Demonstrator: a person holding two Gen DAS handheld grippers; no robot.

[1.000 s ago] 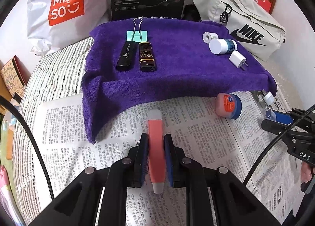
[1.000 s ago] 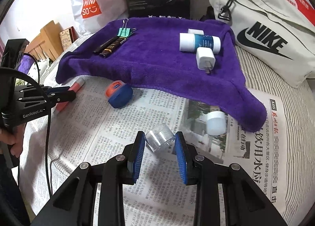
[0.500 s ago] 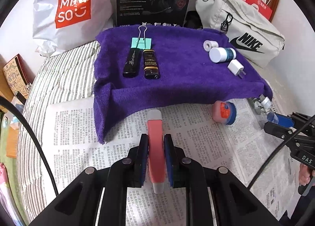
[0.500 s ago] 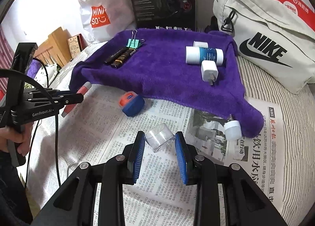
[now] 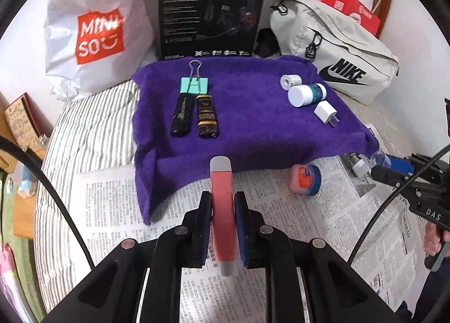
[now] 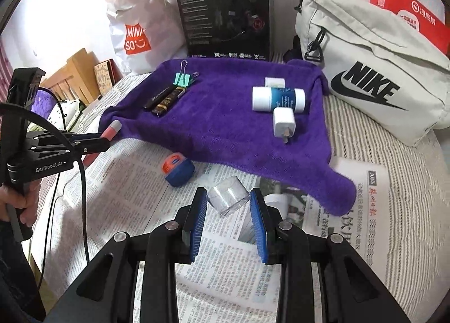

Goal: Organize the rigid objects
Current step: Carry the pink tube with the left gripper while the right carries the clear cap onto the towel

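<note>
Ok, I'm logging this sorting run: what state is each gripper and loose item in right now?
left gripper: shut on pink tube
right gripper: holding clear cap between its pads
blue jar: tipped on newspaper
white-capped bottle: lying on purple towel
binder clip: flat on towel

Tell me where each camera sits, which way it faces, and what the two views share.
Left wrist: on the left gripper, looking forward along its jaws, shut on a pink tube, toward the purple towel; the right gripper and fingers show at right.
Right wrist: on the right gripper, jaws around a clear cap, facing the same towel; the left gripper and hand show at left.
Shared: towel, newspaper, blue jar, Nike bag.
</note>
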